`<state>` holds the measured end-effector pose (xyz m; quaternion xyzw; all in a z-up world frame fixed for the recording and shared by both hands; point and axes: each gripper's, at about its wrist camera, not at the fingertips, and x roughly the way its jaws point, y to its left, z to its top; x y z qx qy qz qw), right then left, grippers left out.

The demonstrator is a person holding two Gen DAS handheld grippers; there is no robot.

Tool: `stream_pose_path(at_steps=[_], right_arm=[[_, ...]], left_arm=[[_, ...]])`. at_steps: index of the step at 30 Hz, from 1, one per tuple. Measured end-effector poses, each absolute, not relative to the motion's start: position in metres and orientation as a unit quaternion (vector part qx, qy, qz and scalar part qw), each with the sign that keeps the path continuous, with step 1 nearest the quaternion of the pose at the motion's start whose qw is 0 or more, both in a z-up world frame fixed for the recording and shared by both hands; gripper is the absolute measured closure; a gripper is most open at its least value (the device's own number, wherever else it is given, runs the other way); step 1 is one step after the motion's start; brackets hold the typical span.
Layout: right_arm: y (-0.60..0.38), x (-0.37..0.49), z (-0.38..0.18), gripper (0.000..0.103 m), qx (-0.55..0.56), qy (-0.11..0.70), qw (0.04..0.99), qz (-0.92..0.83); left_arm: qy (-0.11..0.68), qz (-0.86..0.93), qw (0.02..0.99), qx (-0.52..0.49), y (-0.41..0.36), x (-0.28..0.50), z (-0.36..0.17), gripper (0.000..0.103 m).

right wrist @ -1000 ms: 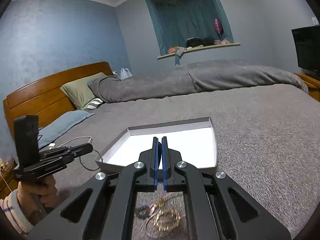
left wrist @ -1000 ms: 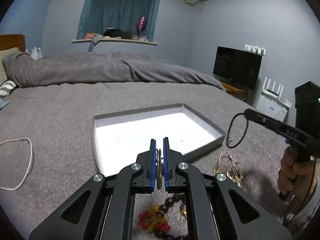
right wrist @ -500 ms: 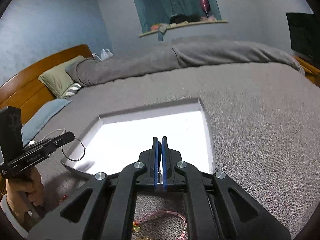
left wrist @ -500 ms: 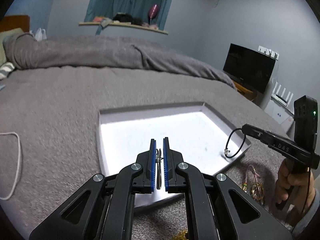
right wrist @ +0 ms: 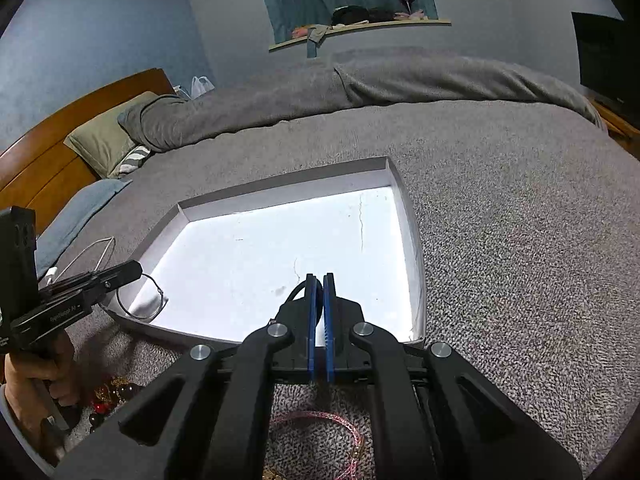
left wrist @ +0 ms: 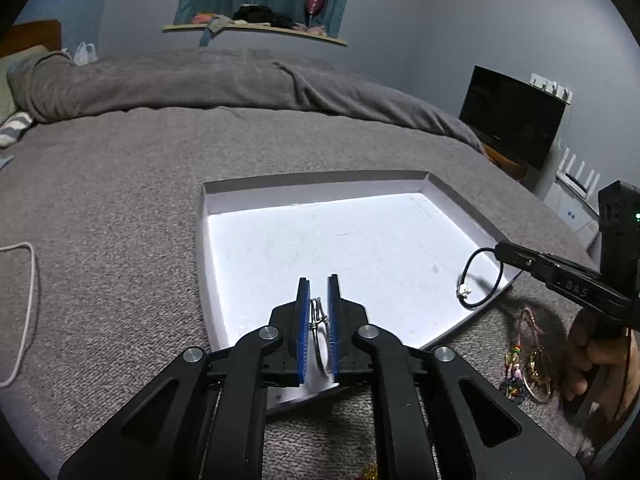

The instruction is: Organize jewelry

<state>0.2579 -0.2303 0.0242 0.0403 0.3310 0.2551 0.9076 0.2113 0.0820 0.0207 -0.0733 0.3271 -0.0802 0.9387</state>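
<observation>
Left gripper [left wrist: 318,300] jaws have just been opening around 1 thin wire bangle [left wrist: 320,344], above the near edge of the white tray [left wrist: 312,190]. Right gripper [right wrist: 319,300], farther right, is clamped on 1 black cord bracelet [left wrist: 480,276]. Both items look light; the bangle stiff and slippery, the cord limp. Grip each by its band.

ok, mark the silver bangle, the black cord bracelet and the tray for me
silver bangle [left wrist: 320,344], left wrist view, lower arc of the ring
black cord bracelet [left wrist: 470,262], left wrist view, left side of the loop
tray [right wrist: 410,216], right wrist view, right wall
</observation>
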Motion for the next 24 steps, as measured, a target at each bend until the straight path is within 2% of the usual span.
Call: stream_pose_path(at_steps=[1,3,4,5,6,10,12,15,17,24], right_arm=[[-0.23,0.257,0.025,0.1,0.039,0.33,0.908,0.255],[-0.231,0.257,0.025,0.1,0.038,0.33,0.908,0.254],[-0.233,0.258,0.024,0.099,0.039,0.331,0.908,0.253],[-0.234,0.258,0.024,0.098,0.041,0.332,0.908,0.252],[-0.235,0.259,0.023,0.097,0.043,0.332,0.908,0.251],[-0.242,0.257,0.026,0.065,0.05,0.321,0.913,0.246],[-0.244,0.254,0.029,0.061,0.051,0.314,0.916,0.244],[-0.247,0.251,0.032,0.055,0.053,0.307,0.918,0.244],[-0.249,0.249,0.034,0.045,0.054,0.302,0.92,0.244],[-0.253,0.235,0.04,0.031,0.044,0.286,0.925,0.246]], left_arm=[[0.326,-0.079,0.939,-0.07,0.082,0.21,0.021,0.085],[0.323,-0.076,0.941,-0.066,0.082,0.209,0.022,0.069],[0.319,-0.071,0.943,-0.063,0.081,0.207,0.023,0.051],[0.312,-0.067,0.946,-0.06,0.081,0.204,0.024,0.038],[0.305,-0.064,0.948,-0.058,0.081,0.202,0.025,0.035],[0.294,-0.061,0.953,-0.049,0.08,0.197,0.029,0.025],[0.293,-0.059,0.953,-0.046,0.079,0.195,0.03,0.025],[0.286,-0.051,0.956,-0.044,0.08,0.19,0.032,0.018],[0.278,-0.045,0.958,-0.044,0.08,0.185,0.034,0.013],[0.27,-0.037,0.961,-0.043,0.082,0.169,0.036,0.01]])
